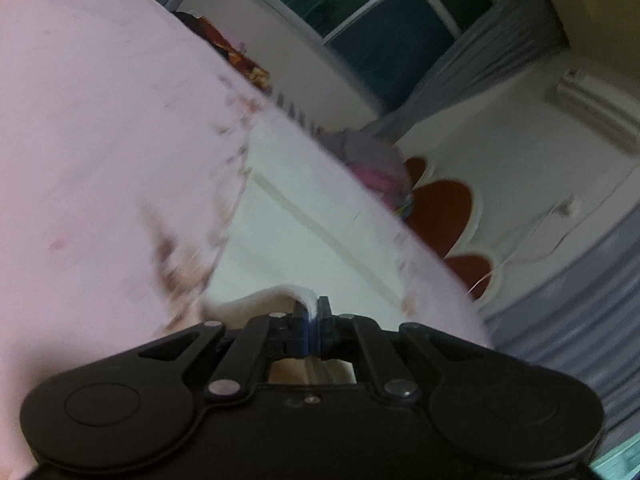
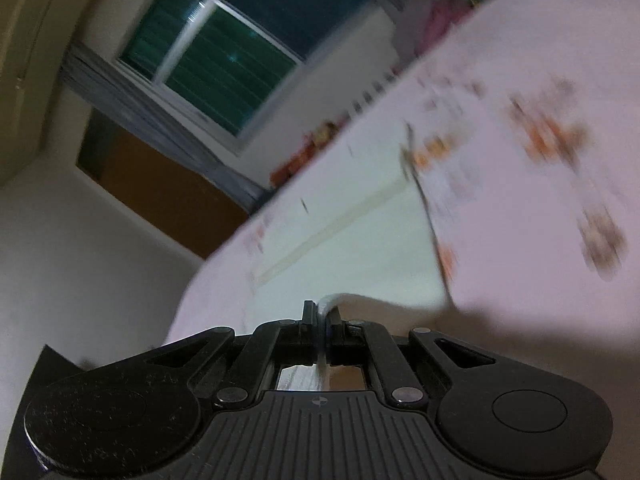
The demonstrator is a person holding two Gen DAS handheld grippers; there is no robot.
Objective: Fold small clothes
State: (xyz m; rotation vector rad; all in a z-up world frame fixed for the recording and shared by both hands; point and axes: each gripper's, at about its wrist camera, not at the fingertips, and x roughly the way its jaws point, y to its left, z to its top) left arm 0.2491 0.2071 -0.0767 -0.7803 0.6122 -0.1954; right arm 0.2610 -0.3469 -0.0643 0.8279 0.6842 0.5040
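Since both claws are clamped on cloth, the notes below treat the garment as already in hand.

Garment: a small pale pink garment [image 1: 100,152] with a blurred orange-brown print; it fills the left and middle of the left wrist view and the right side and middle of the right wrist view [image 2: 520,208].
Left claw: the left gripper [image 1: 311,312], low centre of its frame, is closed on a thin white edge of the garment that curls up out of the jaws.
Right claw: the right gripper [image 2: 322,316], low centre of its frame, is likewise pinched tight on a white edge of cloth.
Weight: judged very light; two small pinches look enough to carry it.
Stiffness: soft and limp; between the two holds it drapes and will sag or swing if moved fast.
Slip: thin fabric in narrow jaws could creep out under a hard tug, so gentle tension seems wise.
Fragility: not breakable, though it will crease wherever it lands.
Where to hold: at edges or corners, one each side, so the fold line falls between the claws.
Surroundings: a window [image 1: 360,12] and curtains [image 1: 480,48] sit in the upper part of both frames; other clothes lie in a heap [image 1: 376,168] beyond the cloth.
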